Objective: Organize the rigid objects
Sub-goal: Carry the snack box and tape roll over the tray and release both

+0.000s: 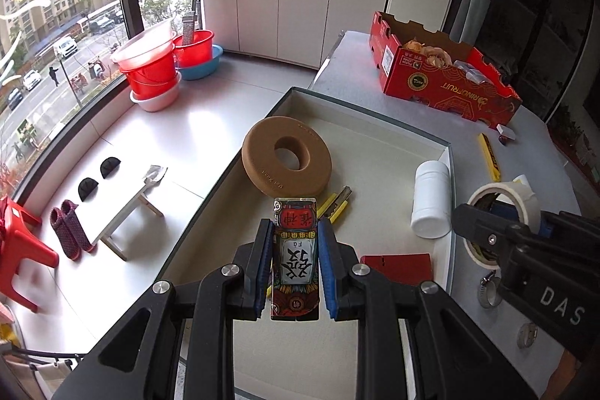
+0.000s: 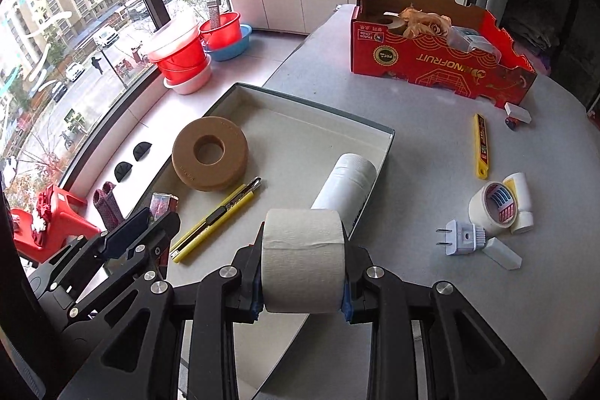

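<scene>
Currently both claws carry loads above the shallow tray (image 2: 386, 145). The left claw (image 1: 294, 268) is clamped narrow on a printed card box (image 1: 296, 250), held lengthwise between its blue pads (image 1: 262, 261). Just ahead of it lie the cork ring (image 1: 287, 156) and a yellow utility knife (image 1: 337, 205); to its right stands a white bottle (image 1: 431, 199). The right claw (image 2: 303, 261) grips a roll of masking tape (image 2: 303, 259) by its flat faces, directly behind that bottle and over the tray's near rim.

Recommendation: lower each load onto bare tray floor, the box short of the ring and knife, the roll clear of the bottle and fully inside the rim. Release only once seated; a roll set on its curved side would likely wander.
</scene>
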A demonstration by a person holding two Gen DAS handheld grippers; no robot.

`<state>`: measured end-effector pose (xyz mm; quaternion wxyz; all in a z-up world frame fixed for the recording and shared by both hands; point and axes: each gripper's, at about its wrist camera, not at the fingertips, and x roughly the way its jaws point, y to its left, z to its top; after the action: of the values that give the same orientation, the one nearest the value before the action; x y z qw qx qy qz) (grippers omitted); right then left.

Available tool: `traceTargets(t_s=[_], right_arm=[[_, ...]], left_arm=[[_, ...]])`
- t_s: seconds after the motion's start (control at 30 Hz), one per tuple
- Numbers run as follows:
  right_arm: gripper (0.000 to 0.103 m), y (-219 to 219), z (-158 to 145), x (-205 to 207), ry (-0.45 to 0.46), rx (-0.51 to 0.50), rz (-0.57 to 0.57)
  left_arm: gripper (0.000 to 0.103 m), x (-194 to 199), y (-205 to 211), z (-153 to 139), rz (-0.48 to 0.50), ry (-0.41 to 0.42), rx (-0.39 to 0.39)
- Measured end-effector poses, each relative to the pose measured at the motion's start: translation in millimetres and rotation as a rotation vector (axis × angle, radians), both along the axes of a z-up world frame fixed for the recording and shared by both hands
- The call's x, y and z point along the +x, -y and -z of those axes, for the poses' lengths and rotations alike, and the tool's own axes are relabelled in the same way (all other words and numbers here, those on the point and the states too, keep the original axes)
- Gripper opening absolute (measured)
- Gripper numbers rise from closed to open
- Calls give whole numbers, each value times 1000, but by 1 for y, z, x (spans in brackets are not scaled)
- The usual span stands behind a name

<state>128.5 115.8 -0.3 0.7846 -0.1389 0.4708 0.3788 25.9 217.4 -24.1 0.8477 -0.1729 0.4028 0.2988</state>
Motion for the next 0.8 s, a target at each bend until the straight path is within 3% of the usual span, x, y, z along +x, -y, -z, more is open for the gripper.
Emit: traceTargets(t_s=[0.8], right_arm=[[31,-38,23,26,-14,-33,-3]], left_arm=[[25,20,-12,19,-4,-36,-27]])
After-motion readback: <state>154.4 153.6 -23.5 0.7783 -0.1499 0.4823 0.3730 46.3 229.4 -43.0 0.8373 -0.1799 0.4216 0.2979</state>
